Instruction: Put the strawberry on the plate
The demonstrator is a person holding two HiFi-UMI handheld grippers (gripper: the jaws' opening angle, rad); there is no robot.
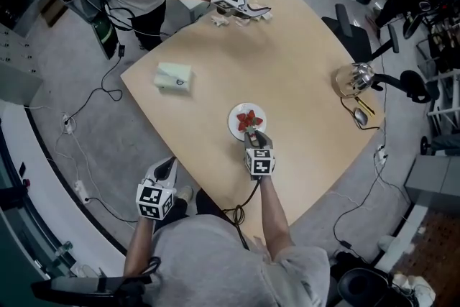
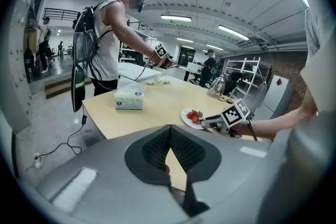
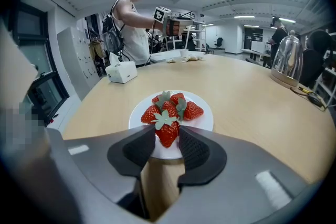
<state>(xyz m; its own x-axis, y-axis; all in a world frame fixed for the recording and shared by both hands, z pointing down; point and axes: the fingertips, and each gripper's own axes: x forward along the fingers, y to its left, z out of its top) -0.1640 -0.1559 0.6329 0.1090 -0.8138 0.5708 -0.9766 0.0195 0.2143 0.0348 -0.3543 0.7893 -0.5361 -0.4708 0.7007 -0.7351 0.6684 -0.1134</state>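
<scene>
Nearly done. Grips the strawberry [image 3: 167,134] tip-down in the right gripper [image 1: 253,137], pads pressed on it, over the 6 o'clock edge of the plate [image 3: 206,118], beside other strawberries [image 3: 176,105]. Leaves only lowering and releasing. Holds the left gripper [image 2: 170,131] closed, empty, at 7 o'clock.

Tissue box [image 1: 174,76] sits on the bench's [image 1: 302,47] left side — glass dome [image 1: 353,78] over at the right edge.
</scene>
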